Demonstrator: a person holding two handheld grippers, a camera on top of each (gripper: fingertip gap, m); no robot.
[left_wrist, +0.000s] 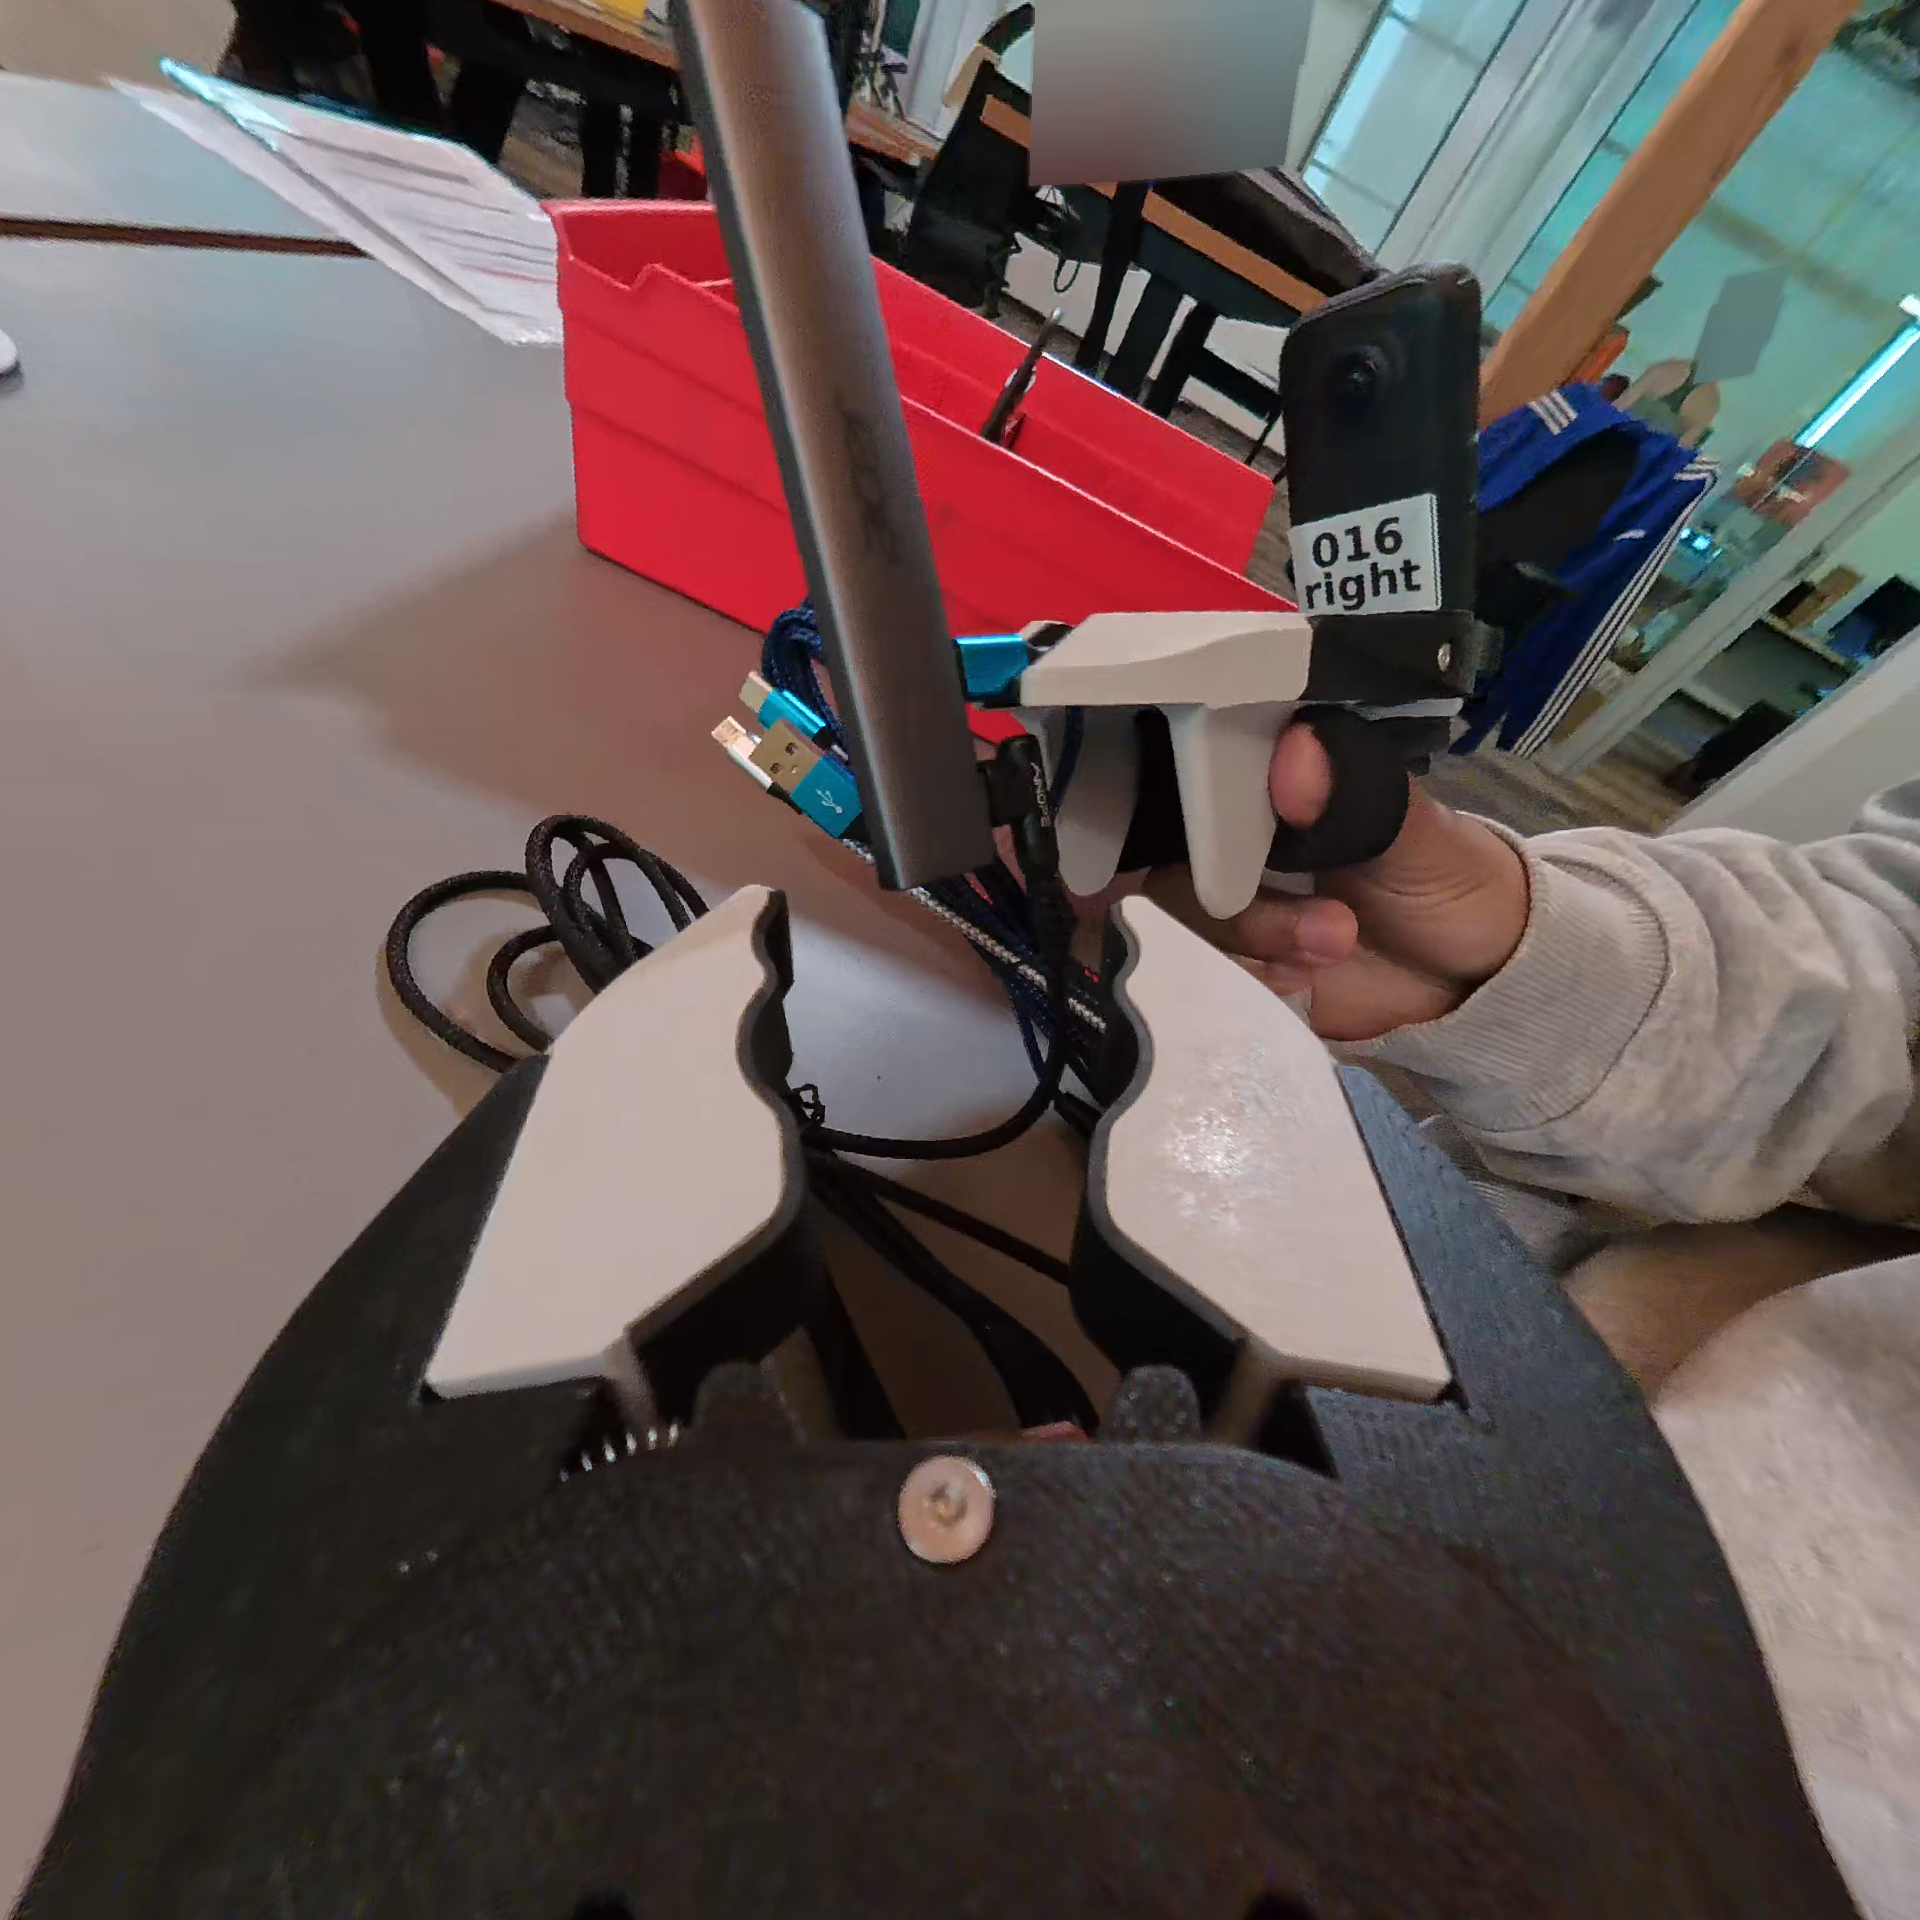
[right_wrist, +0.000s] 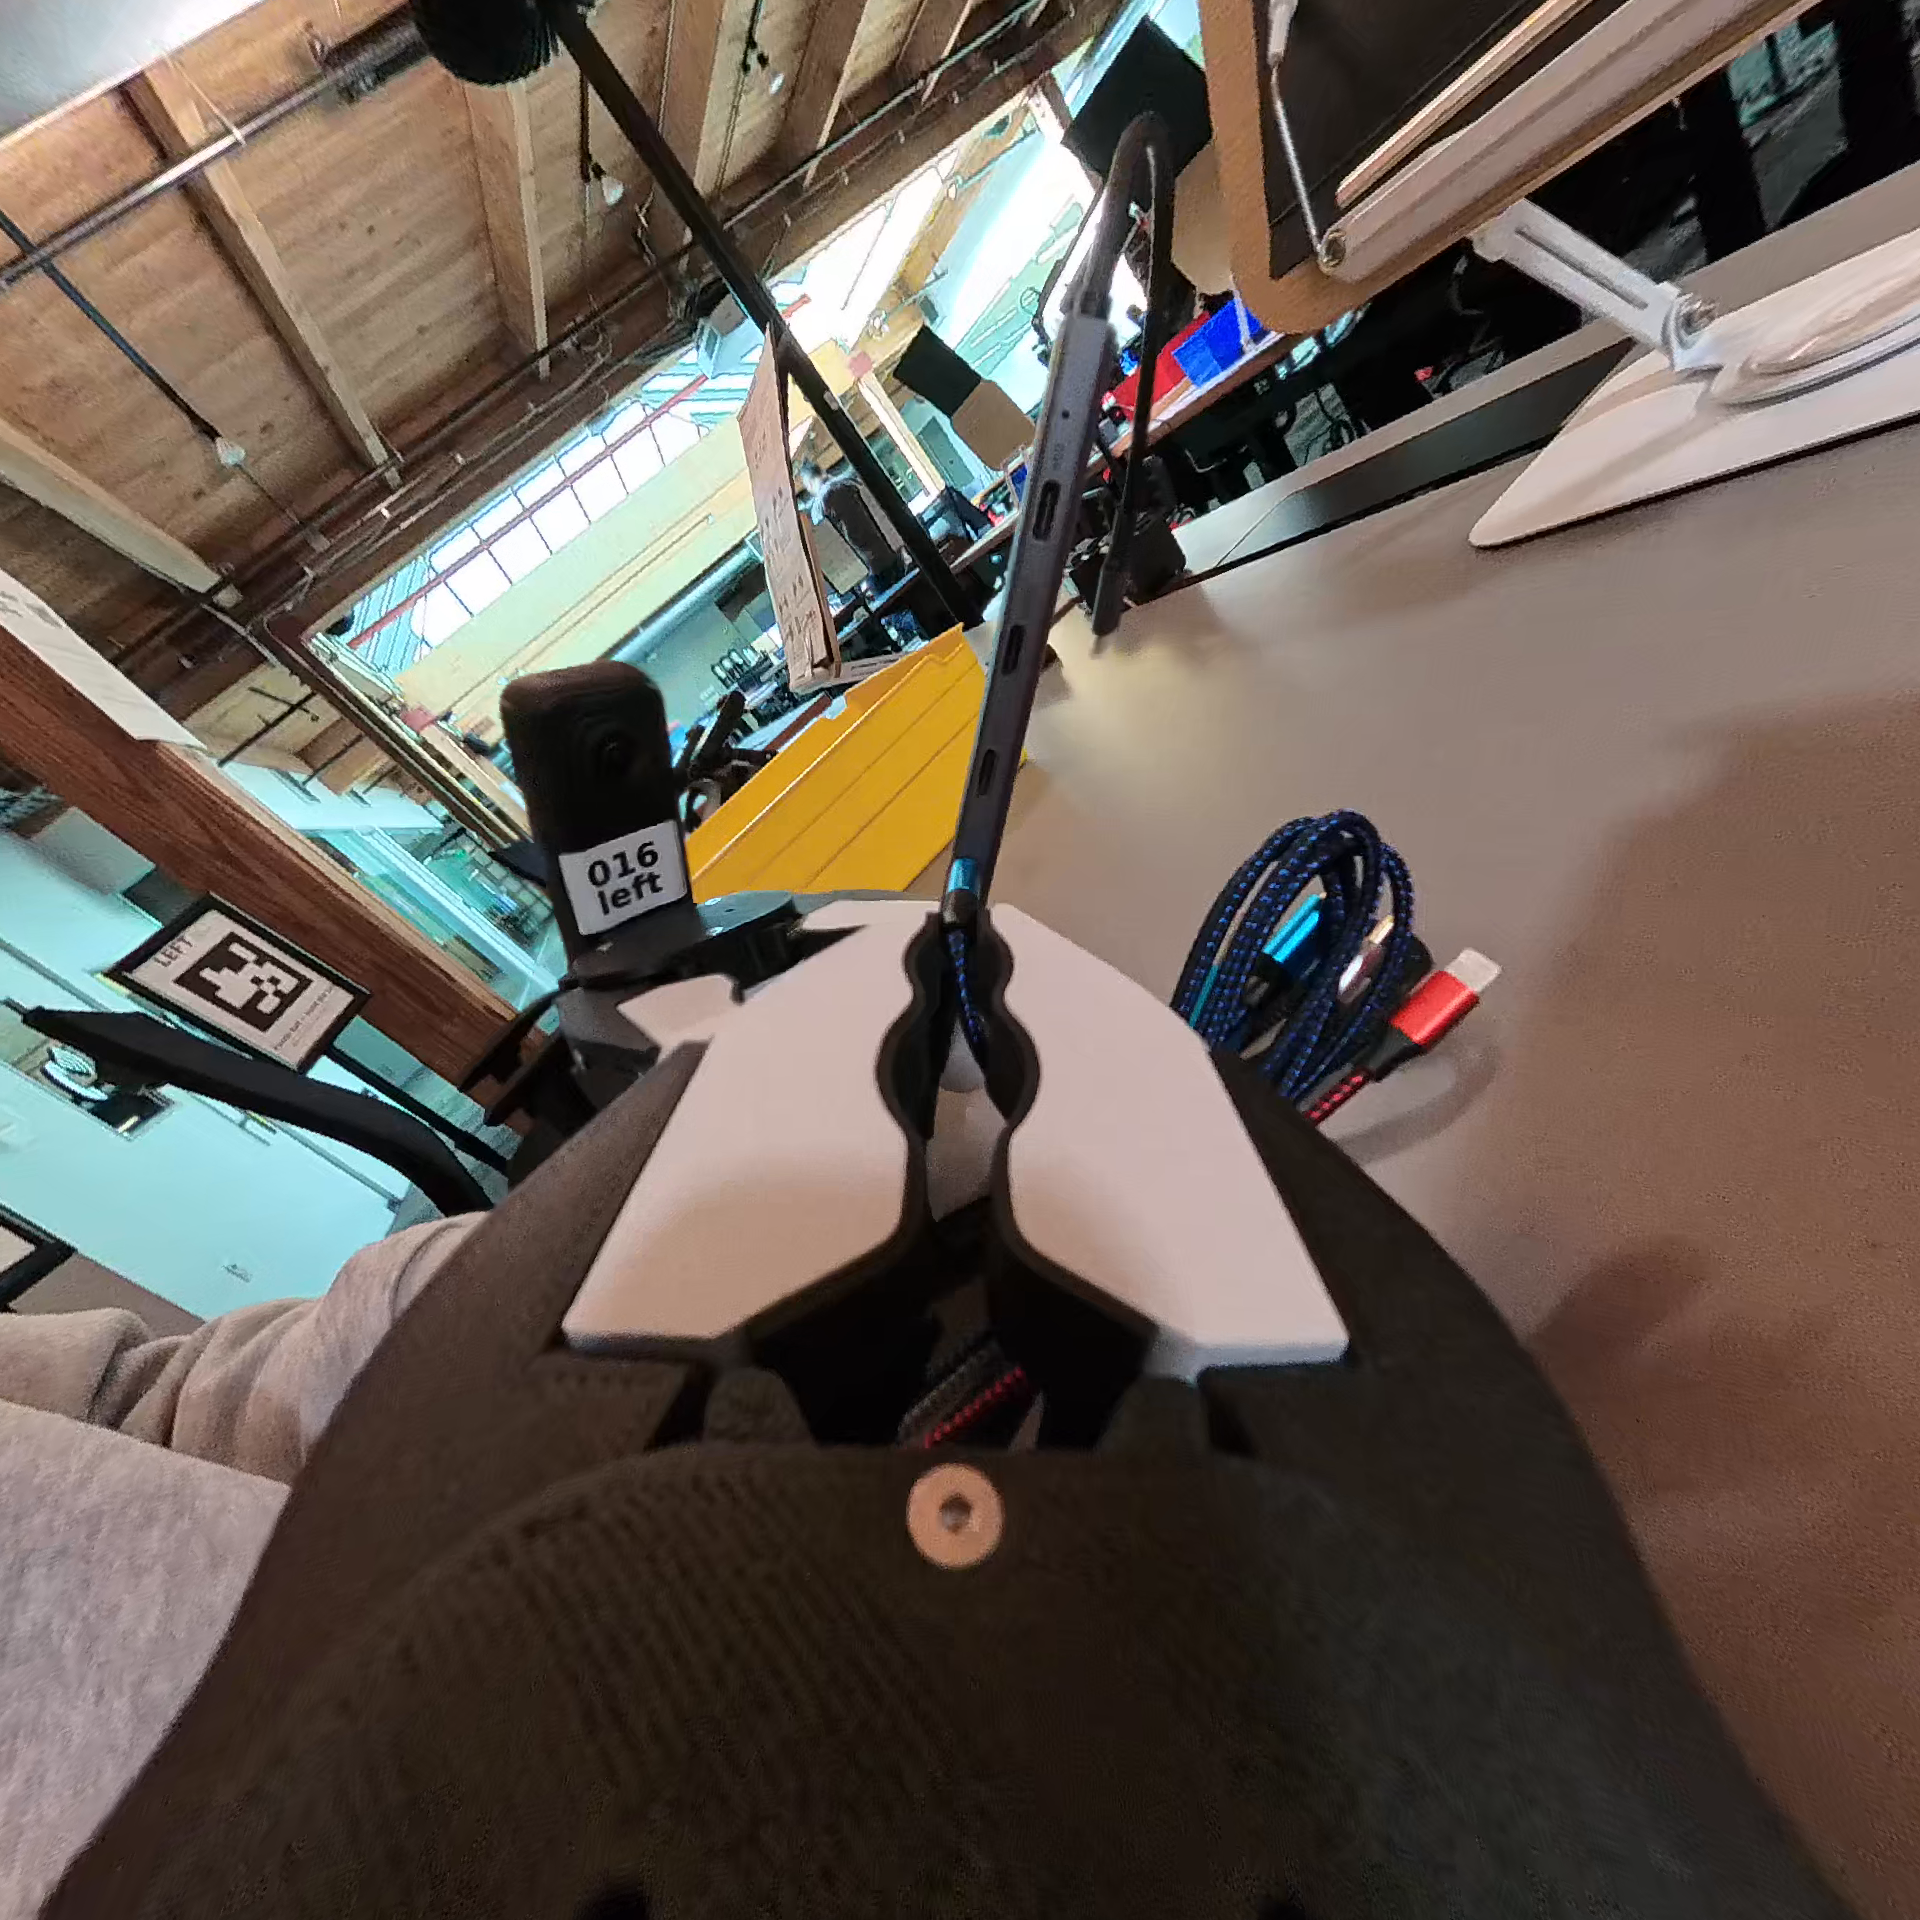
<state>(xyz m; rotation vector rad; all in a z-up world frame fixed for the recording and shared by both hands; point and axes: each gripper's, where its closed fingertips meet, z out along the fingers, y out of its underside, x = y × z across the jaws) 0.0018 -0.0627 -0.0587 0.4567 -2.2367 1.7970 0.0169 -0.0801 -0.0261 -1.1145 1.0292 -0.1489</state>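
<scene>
A long grey hub (left_wrist: 831, 416) stands tilted above the table, its lower end just ahead of my left gripper (left_wrist: 948, 914), which is open and empty. My right gripper (left_wrist: 1029, 665) comes in from the right and is shut on a blue plug (left_wrist: 987, 665) seated in the hub's side. In the right wrist view the right gripper (right_wrist: 961, 935) pinches the blue braided cable's plug (right_wrist: 966, 873) with the hub (right_wrist: 1013, 644) rising beyond it. A black angled plug (left_wrist: 1023, 790) sits lower on the hub. Loose blue USB plugs (left_wrist: 800, 769) lie behind the hub.
A black braided cable coil (left_wrist: 540, 935) lies on the grey table (left_wrist: 260, 623) to the left. A blue cable bundle (right_wrist: 1309, 935) with a red plug lies to the right. A red bin (left_wrist: 675, 416), a yellow bin (right_wrist: 862, 790), papers (left_wrist: 395, 197) and a monitor stand (right_wrist: 1714, 416) stand farther off. Left tips to right tips: about 4 cm.
</scene>
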